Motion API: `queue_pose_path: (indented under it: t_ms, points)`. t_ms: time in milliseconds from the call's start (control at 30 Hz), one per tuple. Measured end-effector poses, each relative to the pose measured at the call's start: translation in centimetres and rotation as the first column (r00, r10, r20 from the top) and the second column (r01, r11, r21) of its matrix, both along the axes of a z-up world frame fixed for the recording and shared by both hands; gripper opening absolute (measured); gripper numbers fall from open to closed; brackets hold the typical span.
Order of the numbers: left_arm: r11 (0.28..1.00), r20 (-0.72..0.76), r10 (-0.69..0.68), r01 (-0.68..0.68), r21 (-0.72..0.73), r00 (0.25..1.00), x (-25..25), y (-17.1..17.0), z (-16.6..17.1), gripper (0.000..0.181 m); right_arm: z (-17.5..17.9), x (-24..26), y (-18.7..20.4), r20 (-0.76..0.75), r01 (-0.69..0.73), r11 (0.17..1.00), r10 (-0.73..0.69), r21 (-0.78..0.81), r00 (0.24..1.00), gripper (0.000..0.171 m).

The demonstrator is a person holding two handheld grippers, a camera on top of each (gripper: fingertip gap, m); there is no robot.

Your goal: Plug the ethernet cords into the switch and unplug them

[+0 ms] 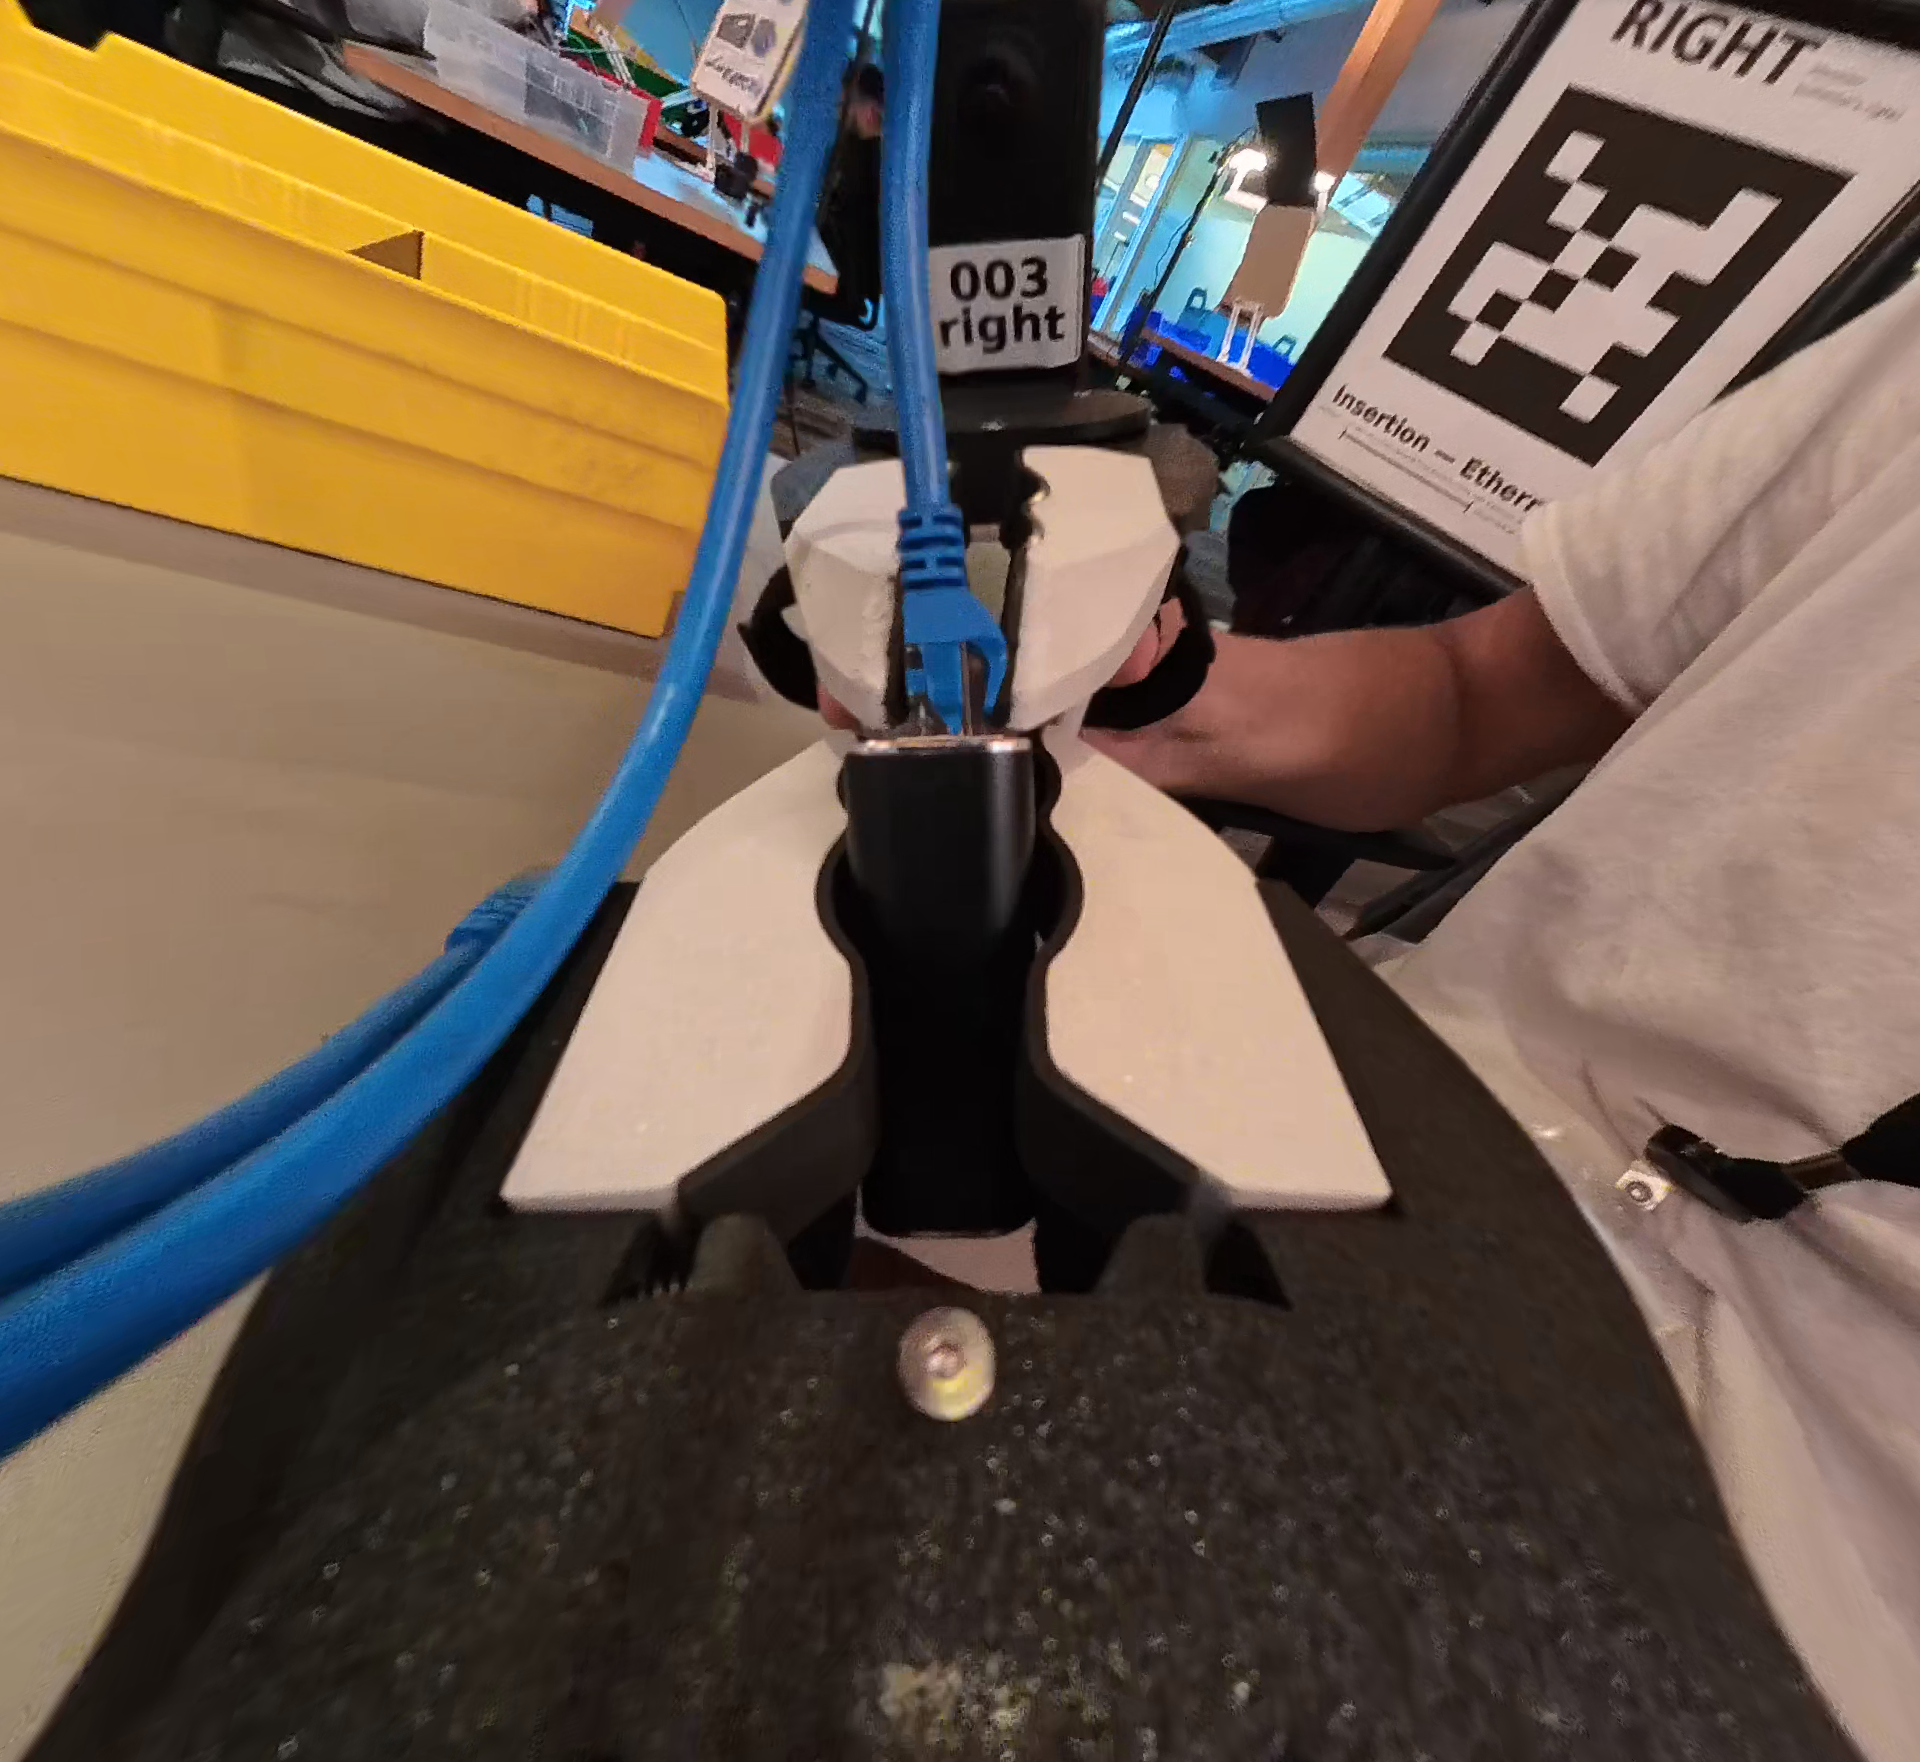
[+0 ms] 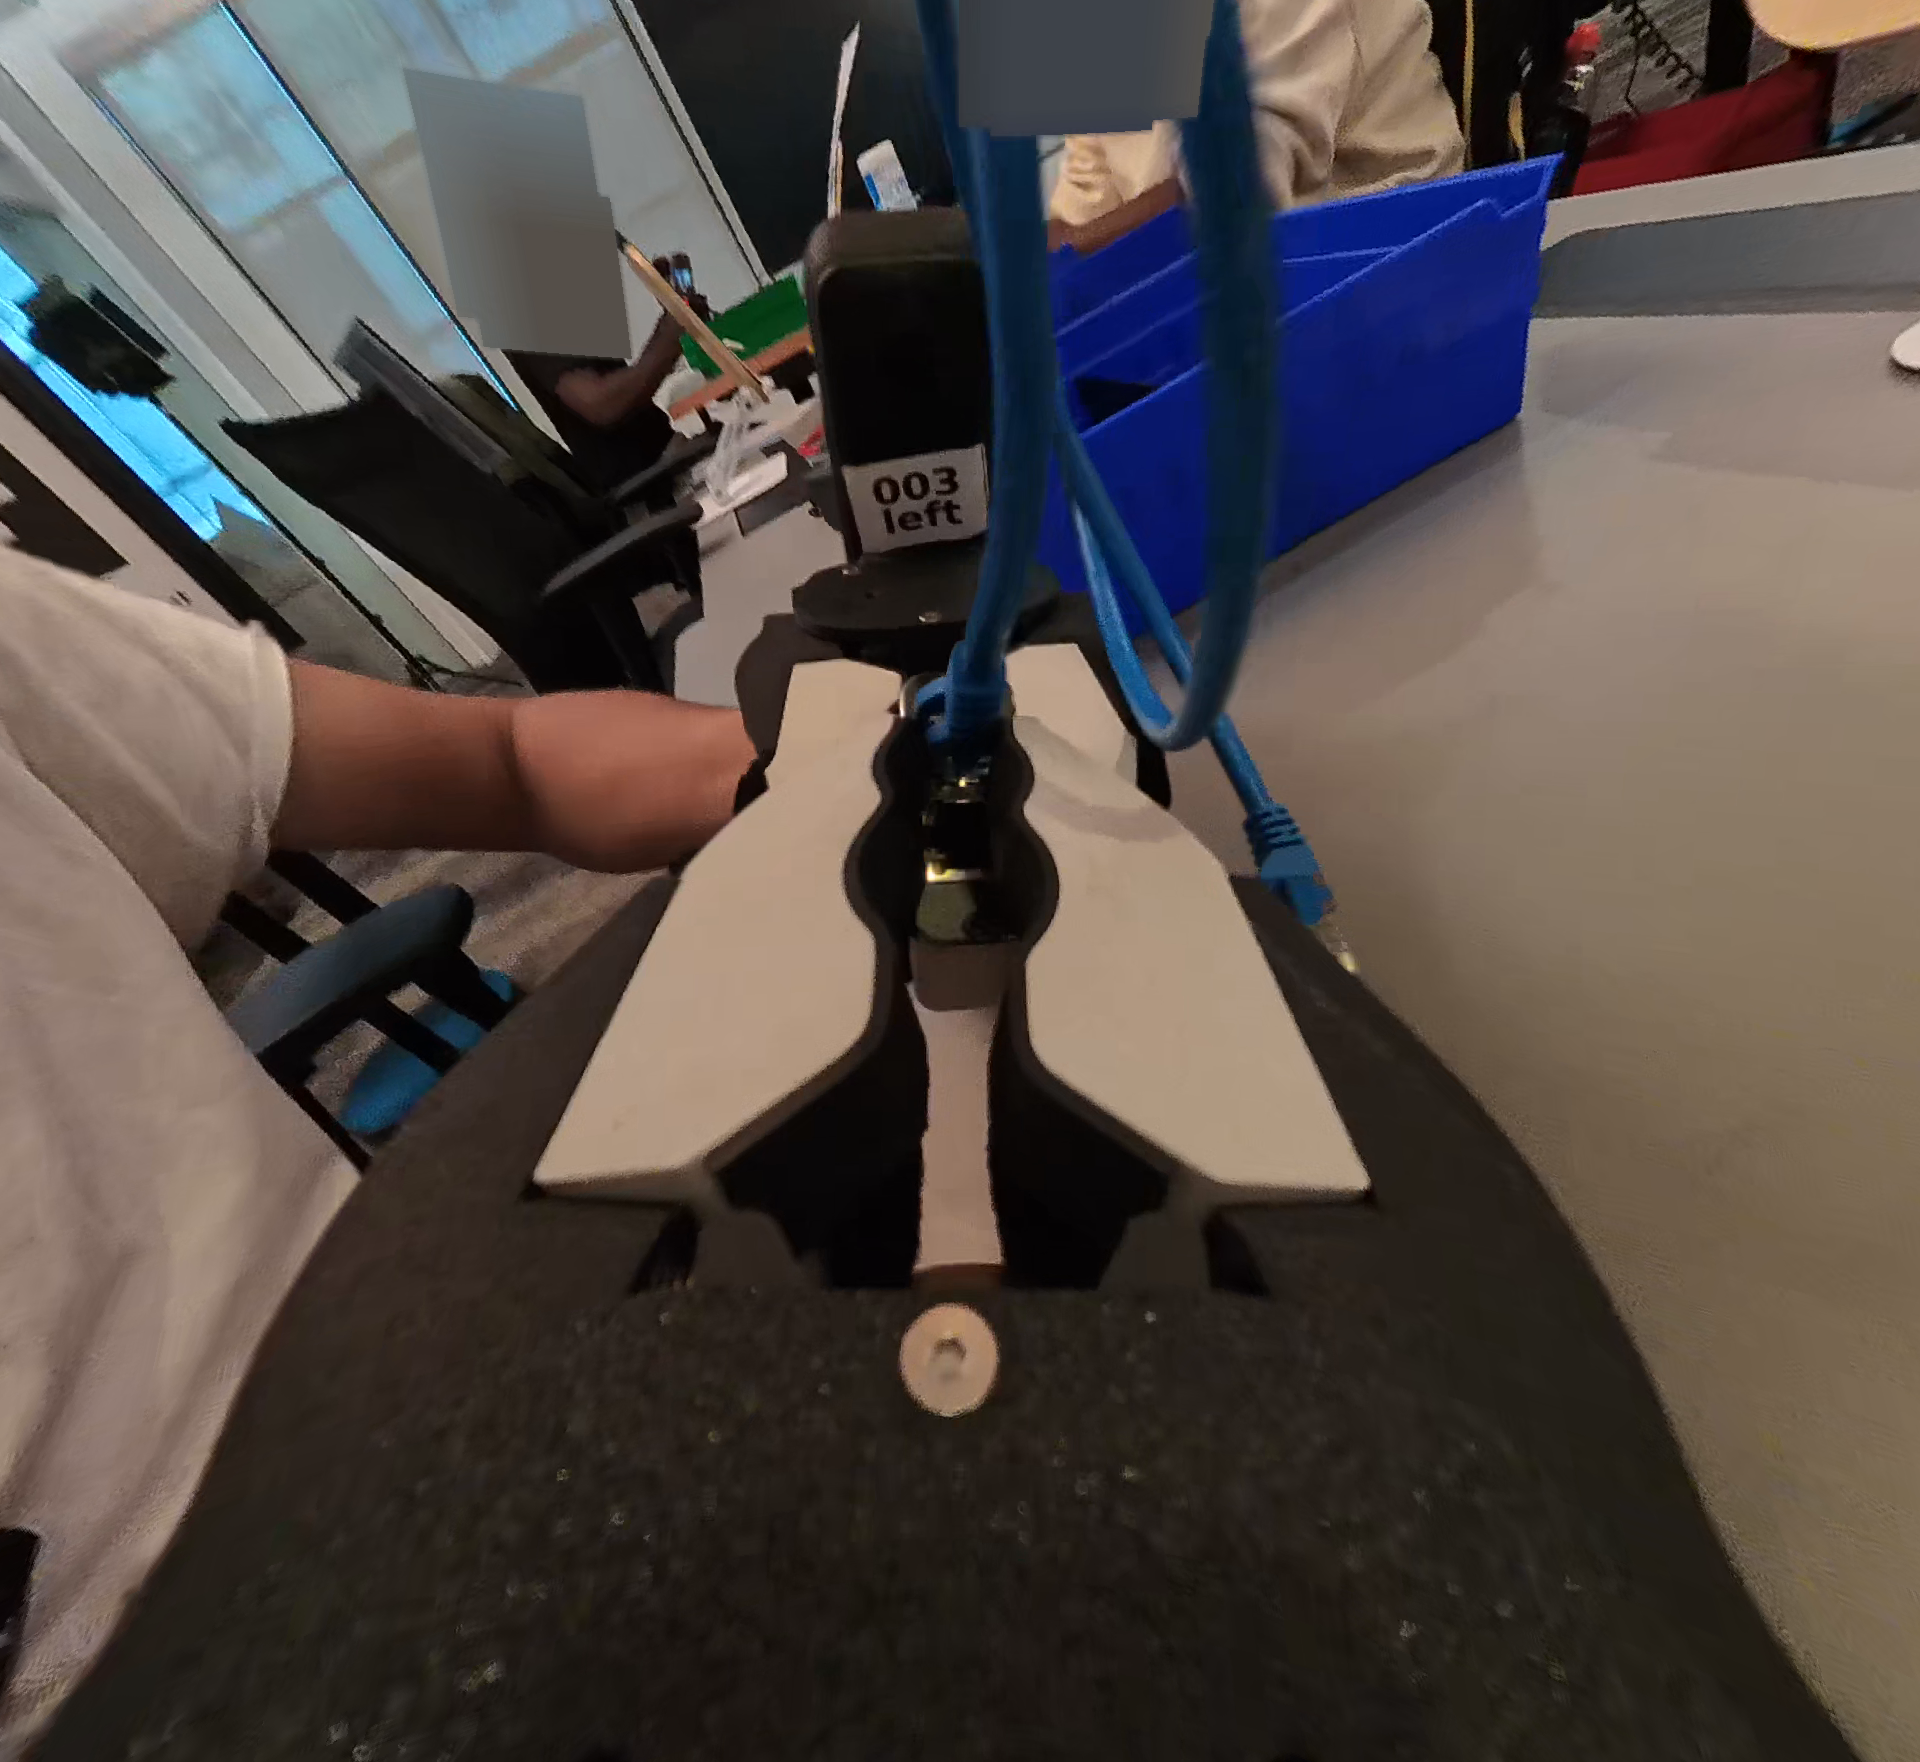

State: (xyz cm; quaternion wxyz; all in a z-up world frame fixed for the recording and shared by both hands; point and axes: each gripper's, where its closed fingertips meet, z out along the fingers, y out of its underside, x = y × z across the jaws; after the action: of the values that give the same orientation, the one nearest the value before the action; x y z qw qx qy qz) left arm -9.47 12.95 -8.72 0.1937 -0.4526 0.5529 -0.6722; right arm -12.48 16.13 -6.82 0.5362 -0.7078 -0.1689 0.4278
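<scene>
Here we are holding the black switch (image 1: 940, 839) clamped between our left gripper (image 1: 940, 782)'s white fingers (image 1: 727, 964), its port end facing the right gripper (image 1: 951, 673), which is pinching a blue ethernet plug (image 1: 940, 632) right at that end. A second cord's plug (image 2: 1288, 855) is dangling beside, above the grey table (image 2: 1662, 777).

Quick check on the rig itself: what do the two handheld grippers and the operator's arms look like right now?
Both grippers match: the left gripper and right gripper have white, wavy-edged fingers on a black speckled body with a silver bolt. Each carries a black camera block bearing a white label. The person wears a white short-sleeved shirt; black straps wrap the hands.
</scene>
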Motion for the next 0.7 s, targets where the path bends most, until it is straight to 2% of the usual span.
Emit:
queue_pose_path:
  t_ms: [100, 133, 200, 233, 267, 300, 400, 500, 600, 700]
  points:
    - [1.000, -0.023, -0.002, 0.001, -0.017, 1.000, 0.1, 0.4, 0.0, 0.027, 0.2, 0.4, 0.4, -0.081, 0.022, 1.000, -0.024, -0.020, 0.996, 0.012]
    - [1.000, -0.027, -0.024, 0.024, -0.005, 0.999, -0.3, 0.2, -0.2, 0.027, 1.1, 1.2, 0.8, -0.145, 0.069, 0.998, -0.067, 0.008, 0.987, 0.013]
    - [0.998, -0.047, -0.044, 0.046, 0.050, 0.998, -0.7, -0.6, -0.8, 0.026, 5.0, 6.7, 1.4, -0.373, 0.216, 0.975, -0.180, 0.057, 0.910, 0.012]
    - [0.999, -0.026, -0.028, 0.029, 0.045, 0.999, -0.4, -0.8, -0.4, 0.026, 5.4, 7.9, 1.4, -0.293, 0.243, 0.965, -0.205, 0.099, 0.934, 0.014]
    - [0.999, -0.008, -0.032, 0.032, 0.032, 0.999, -0.3, -1.0, 0.2, 0.026, 5.1, 7.5, 1.1, -0.176, 0.209, 0.972, -0.188, 0.111, 0.966, 0.013]
    - [0.999, 0.002, -0.039, 0.039, 0.035, 0.999, -0.3, -1.2, 0.4, 0.026, 5.5, 7.1, 0.8, -0.150, 0.185, 0.976, -0.167, 0.114, 0.974, 0.013]
    - [0.997, -0.038, -0.025, 0.027, 0.074, 0.999, 0.1, -1.2, -0.9, 0.026, 5.5, 7.6, 0.6, -0.030, 0.222, 0.971, -0.220, 0.091, 0.975, 0.014]
    - [0.989, -0.019, 0.006, -0.003, 0.145, 1.000, -0.3, -0.6, -0.9, 0.026, 7.5, 10.3, -0.4, 0.024, 0.292, 0.952, -0.295, 0.095, 0.955, 0.013]
    - [0.997, -0.023, 0.034, -0.033, 0.071, 0.999, -0.3, 0.8, -0.6, 0.026, 10.1, 13.8, -2.3, 0.080, 0.373, 0.926, -0.377, 0.068, 0.923, 0.014]
    - [0.999, -0.027, 0.031, -0.030, 0.031, 0.999, -0.3, 1.2, -0.5, 0.026, 11.8, 17.5, -4.5, 0.068, 0.448, 0.894, -0.447, 0.005, 0.892, 0.013]
